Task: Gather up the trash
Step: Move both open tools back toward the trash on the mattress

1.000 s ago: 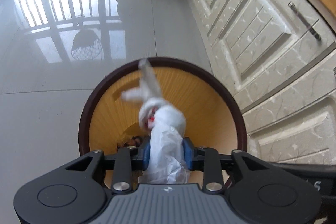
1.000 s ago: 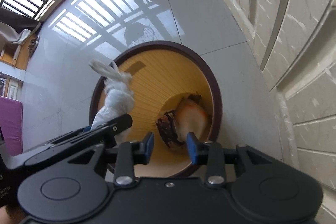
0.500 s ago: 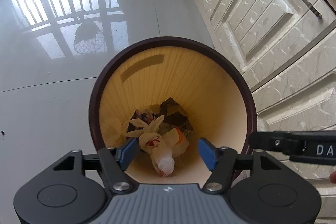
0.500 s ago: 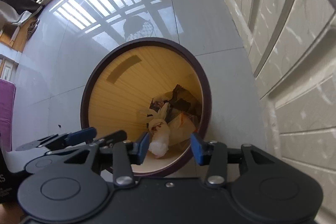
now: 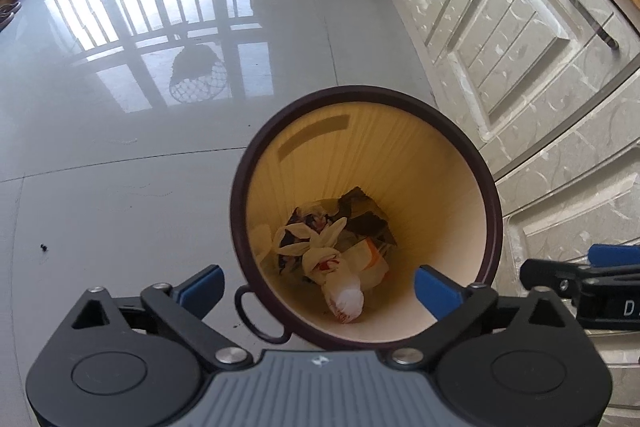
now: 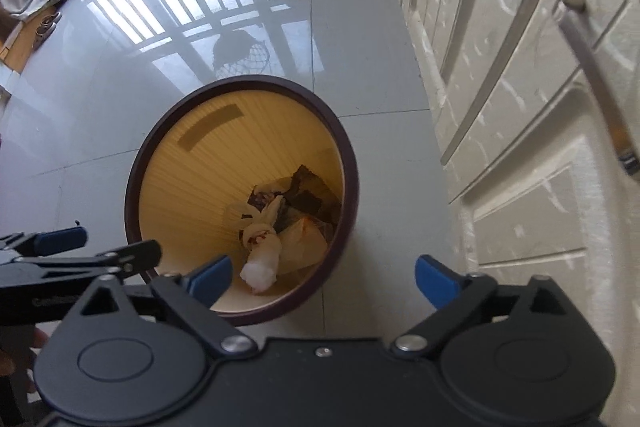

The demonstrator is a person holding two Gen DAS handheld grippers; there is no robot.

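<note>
Both grippers point steeply down over a round waste bin on the floor. The left gripper (image 5: 318, 287) has its blue pads (image 5: 200, 285) flung wide and still spreading, with nothing pinched between them; the bin's near rim shows through the gap. The right gripper (image 6: 324, 281) is the same: jaws opening, pads far apart and gripping nothing. From the right wrist, the left gripper's fingers poke in at nine o'clock; from the left wrist, the right gripper's tip shows at three o'clock.

The waste bin (image 5: 240, 219) has a dark brown rim and a ribbed yellow inner wall, with a small ring handle at its seven o'clock edge. At the bottom lies the trash: a knotted white plastic bag (image 5: 340, 285) with red print, resting on its side towards the near wall, its tied ears pointing to eleven o'clock. Behind it, at about one o'clock, sit dark wrappers (image 5: 362, 217) and a pale bag with an orange patch.

Beyond the bin the glossy grey tile floor (image 5: 120, 147) mirrors a barred window. Cream cabinet doors (image 5: 520, 39) with metal bar handles run along from three to twelve o'clock, and some bags stand at the far end.
</note>
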